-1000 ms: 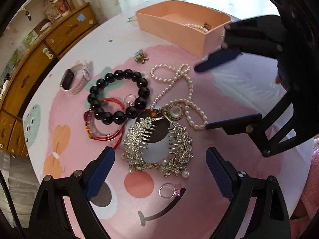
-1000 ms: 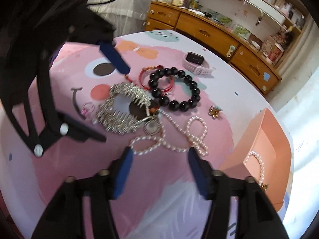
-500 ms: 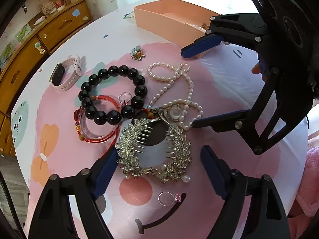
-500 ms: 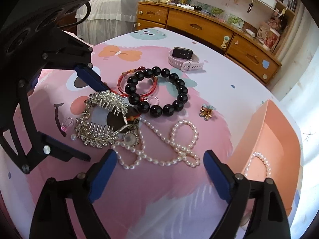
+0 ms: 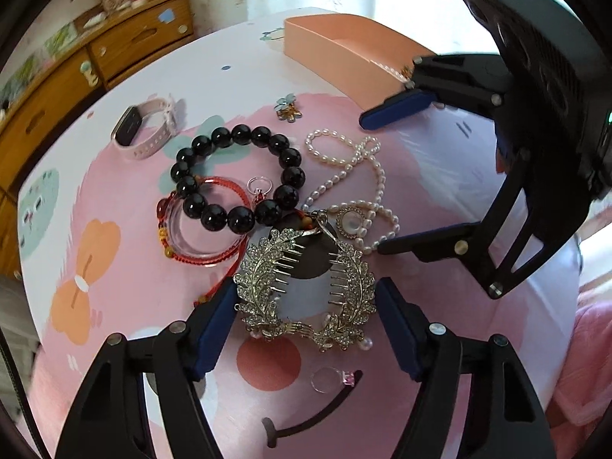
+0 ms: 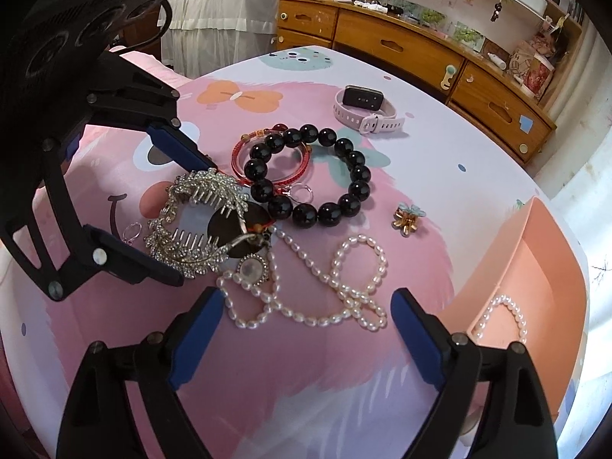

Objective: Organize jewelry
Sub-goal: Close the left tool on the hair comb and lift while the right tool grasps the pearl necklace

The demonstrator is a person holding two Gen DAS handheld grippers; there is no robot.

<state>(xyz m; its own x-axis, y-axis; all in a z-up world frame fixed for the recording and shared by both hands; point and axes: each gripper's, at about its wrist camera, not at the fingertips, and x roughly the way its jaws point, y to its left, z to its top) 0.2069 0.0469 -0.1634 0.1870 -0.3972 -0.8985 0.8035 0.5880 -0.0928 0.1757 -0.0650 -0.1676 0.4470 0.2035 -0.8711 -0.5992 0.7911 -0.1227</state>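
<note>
A silver leaf-shaped hair comb (image 5: 306,290) lies on the pink patterned tabletop (image 5: 440,176). My left gripper (image 5: 306,325) straddles it, its jaws closing, each pad close to one side of the comb; no firm press shows. The right wrist view shows the same gripper (image 6: 191,222) around the comb (image 6: 199,206). A white pearl necklace (image 6: 294,315) with a round pendant (image 6: 252,269) lies beside the comb. My right gripper (image 6: 306,340) stands open over it, nothing held. A peach box (image 6: 535,267) holds a pearl bracelet (image 6: 501,317).
A black bead bracelet (image 5: 241,134) overlaps a red bracelet (image 5: 225,256). A pink-strapped watch (image 5: 145,134) and a flower brooch (image 5: 288,109) lie further back. A ring with a pink stone (image 5: 332,378) sits near the left gripper. A wooden dresser (image 6: 420,49) stands behind the table.
The left gripper has come in over the comb and its jaws have narrowed around it. The right gripper's jaws have widened and it has drawn closer to the pearl necklace.
</note>
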